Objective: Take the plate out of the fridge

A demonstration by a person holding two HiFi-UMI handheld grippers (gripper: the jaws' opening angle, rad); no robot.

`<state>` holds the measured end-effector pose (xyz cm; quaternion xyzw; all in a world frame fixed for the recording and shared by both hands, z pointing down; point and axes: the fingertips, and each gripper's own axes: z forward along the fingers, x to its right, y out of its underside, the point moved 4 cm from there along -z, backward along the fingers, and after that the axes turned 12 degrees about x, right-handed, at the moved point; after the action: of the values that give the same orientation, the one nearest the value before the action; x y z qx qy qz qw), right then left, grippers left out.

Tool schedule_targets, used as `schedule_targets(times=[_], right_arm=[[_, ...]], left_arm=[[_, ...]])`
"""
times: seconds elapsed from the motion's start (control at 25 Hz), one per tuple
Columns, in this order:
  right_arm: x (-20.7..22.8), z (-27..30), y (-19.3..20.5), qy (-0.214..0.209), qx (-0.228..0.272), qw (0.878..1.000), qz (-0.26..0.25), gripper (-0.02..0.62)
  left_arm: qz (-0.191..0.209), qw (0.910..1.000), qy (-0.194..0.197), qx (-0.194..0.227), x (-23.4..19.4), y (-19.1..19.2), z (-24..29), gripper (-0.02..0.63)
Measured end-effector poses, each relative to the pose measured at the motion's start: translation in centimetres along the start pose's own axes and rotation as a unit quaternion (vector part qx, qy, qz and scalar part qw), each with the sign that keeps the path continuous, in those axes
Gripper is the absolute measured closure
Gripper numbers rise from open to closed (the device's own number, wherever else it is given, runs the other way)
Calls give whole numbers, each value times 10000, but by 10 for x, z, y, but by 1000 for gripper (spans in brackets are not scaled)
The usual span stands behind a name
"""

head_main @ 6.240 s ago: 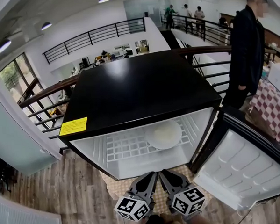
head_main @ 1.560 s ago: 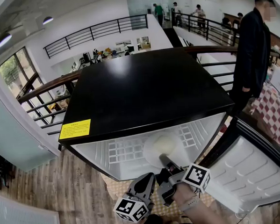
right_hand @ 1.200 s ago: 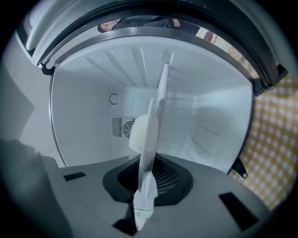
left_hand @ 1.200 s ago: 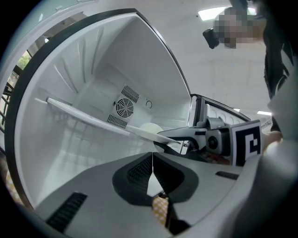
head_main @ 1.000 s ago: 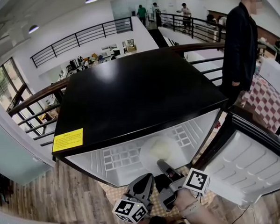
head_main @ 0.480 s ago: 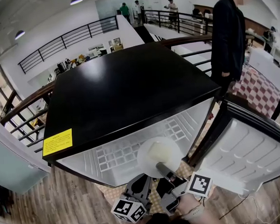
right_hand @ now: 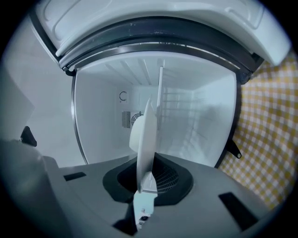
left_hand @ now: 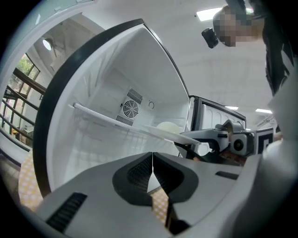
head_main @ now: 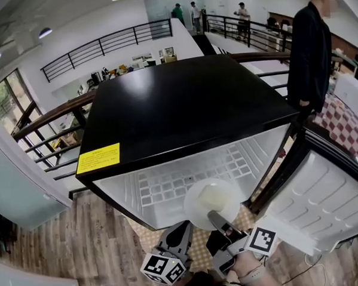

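Observation:
The pale round plate (head_main: 210, 199) hangs at the front edge of the open fridge's wire shelf (head_main: 169, 185), and my right gripper (head_main: 216, 217) is shut on its near rim. In the right gripper view the plate (right_hand: 145, 132) stands edge-on, clamped between the jaws of that gripper (right_hand: 145, 180), with the white fridge interior (right_hand: 195, 116) behind it. My left gripper (head_main: 185, 229) hovers just left of the right one, below the fridge opening, shut and empty. In the left gripper view, beyond the left gripper's (left_hand: 152, 160) tips, the plate (left_hand: 170, 132) shows level in the right gripper (left_hand: 223, 139).
The black-topped fridge (head_main: 177, 103) stands open, its white door (head_main: 317, 204) swung out to the right. A checked mat (head_main: 199, 252) lies on the wooden floor in front. A person in black (head_main: 309, 49) stands by the railing at the fridge's right rear.
The right gripper has drawn the plate forward, from over the shelf to its front edge. The left gripper has stayed low beside it.

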<state>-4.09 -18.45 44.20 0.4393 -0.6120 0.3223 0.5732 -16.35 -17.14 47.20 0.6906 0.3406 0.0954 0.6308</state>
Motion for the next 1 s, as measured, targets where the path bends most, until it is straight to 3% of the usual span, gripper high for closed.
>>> schedule_targets(times=[1.0], right_arm=[[13, -83, 8, 66, -518, 9986, -7, 543]], left_arm=[[199, 9978, -621, 135, 50, 0, -49, 595]])
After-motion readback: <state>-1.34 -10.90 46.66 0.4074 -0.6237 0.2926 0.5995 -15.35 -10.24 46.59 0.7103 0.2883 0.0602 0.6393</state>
